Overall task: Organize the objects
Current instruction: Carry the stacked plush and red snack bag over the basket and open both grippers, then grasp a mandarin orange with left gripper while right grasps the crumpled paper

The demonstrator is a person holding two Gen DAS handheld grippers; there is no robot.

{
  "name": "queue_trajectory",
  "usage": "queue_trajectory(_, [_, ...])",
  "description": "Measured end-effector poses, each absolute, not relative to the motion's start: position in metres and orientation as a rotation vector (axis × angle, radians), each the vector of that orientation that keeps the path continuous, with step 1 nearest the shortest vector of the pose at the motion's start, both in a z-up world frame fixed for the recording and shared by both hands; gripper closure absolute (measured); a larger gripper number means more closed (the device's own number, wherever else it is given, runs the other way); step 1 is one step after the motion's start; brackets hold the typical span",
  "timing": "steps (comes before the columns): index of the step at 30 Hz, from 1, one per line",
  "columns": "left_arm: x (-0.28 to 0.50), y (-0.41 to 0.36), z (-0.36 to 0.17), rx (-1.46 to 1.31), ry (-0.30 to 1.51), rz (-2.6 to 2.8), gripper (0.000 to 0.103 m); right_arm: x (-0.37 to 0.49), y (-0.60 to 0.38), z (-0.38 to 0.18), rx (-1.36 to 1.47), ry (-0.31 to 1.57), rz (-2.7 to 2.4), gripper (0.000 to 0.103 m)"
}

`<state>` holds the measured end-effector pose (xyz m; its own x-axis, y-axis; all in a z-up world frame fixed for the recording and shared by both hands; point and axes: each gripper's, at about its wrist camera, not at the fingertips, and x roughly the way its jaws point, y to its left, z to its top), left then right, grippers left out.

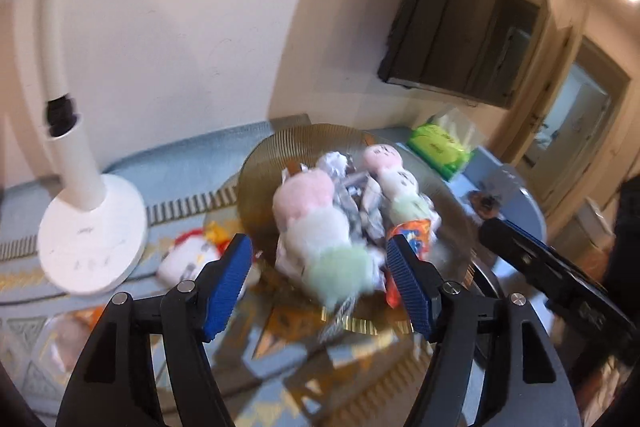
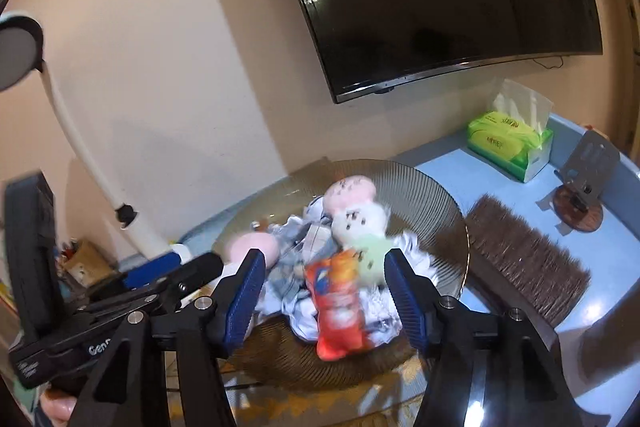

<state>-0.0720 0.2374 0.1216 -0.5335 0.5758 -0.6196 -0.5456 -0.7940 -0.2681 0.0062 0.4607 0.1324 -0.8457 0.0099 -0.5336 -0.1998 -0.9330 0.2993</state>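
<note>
Hand-held grippers [image 1: 320,271] [image 2: 324,291] tilt downward, jaws apart, over bowl [image 2: 440,195].

Both wrist cams look fwd and downward, close over the ribbed glass bowl [image 1: 256,163] [image 2: 440,187]; left cam sits left, right cam right, both share bowl.

You see a ribbed, see-through amber glass bowl [image 2: 432,195] with fuzzy plush toys [image 2: 360,219], crinkled shiny wrappers [image 2: 304,247] and a glossy orange snack packet [image 2: 340,307] in it. Your left gripper [image 1: 320,279] and right gripper [image 2: 326,291] are matt black plastic with ridged blue pads and bright metal pins. The table [image 2: 620,267] looks smooth and glossy blue; the brush [image 2: 524,263] has rough brown bristles, the tissue pack [image 2: 504,143] shiny green film round soft white paper, and the lamp base [image 1: 92,231] is smooth white plastic.
</note>
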Motion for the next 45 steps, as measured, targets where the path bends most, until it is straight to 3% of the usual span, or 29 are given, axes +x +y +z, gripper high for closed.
queue_trajectory(5, [-0.009, 0.166, 0.139, -0.84, 0.023, 2.39, 0.01, 0.033, 0.429, 0.136, -0.852, 0.536, 2.973, 0.032])
queue_trajectory(7, [0.012, 0.133, 0.143, -0.805, 0.011, 2.461, 0.0, 0.045, 0.402, 0.134, -0.868, 0.563, 3.05, 0.003])
queue_trajectory(8, [0.021, 0.113, 0.146, -0.798, -0.008, 2.513, 0.0, 0.049, 0.39, 0.131, -0.874, 0.569, 3.077, 0.0])
queue_trajectory(13, [0.041, 0.031, 0.132, -0.862, -0.062, 2.799, 0.0, 0.055, 0.314, 0.092, -1.03, 0.458, 3.127, 0.0])
queue_trajectory(17, [0.035, -0.014, 0.074, -1.031, -0.068, 2.924, 0.001, 0.045, 0.275, 0.054, -1.135, 0.312, 3.072, 0.0])
queue_trajectory(21, [0.028, -0.03, 0.044, -1.081, -0.132, 2.938, 0.001, 0.052, 0.254, 0.048, -1.058, 0.09, 3.02, 0.0])
queue_trajectory(24, [0.039, -0.039, 0.051, -0.957, -0.245, 2.928, 0.001, 0.059, 0.249, 0.045, -1.025, 0.011, 3.004, 0.0])
queue_trajectory(28, [0.033, -0.042, 0.044, -1.034, -0.303, 2.852, 0.001, 0.054, 0.241, 0.04, -1.076, -0.075, 2.949, 0.0])
queue_trajectory(33, [0.035, -0.037, 0.044, -1.028, -0.308, 2.824, 0.001, 0.05, 0.239, 0.038, -1.088, -0.092, 2.939, 0.0])
queue_trajectory(40, [0.038, -0.019, 0.045, -1.02, -0.152, 2.828, 0.001, 0.047, 0.245, 0.037, -1.104, -0.049, 2.919, 0.0])
queue_trajectory(45, [0.007, -0.005, 0.05, -1.155, -0.119, 2.535, 0.001, 0.034, 0.244, 0.033, -1.233, -0.039, 2.903, 0.0])
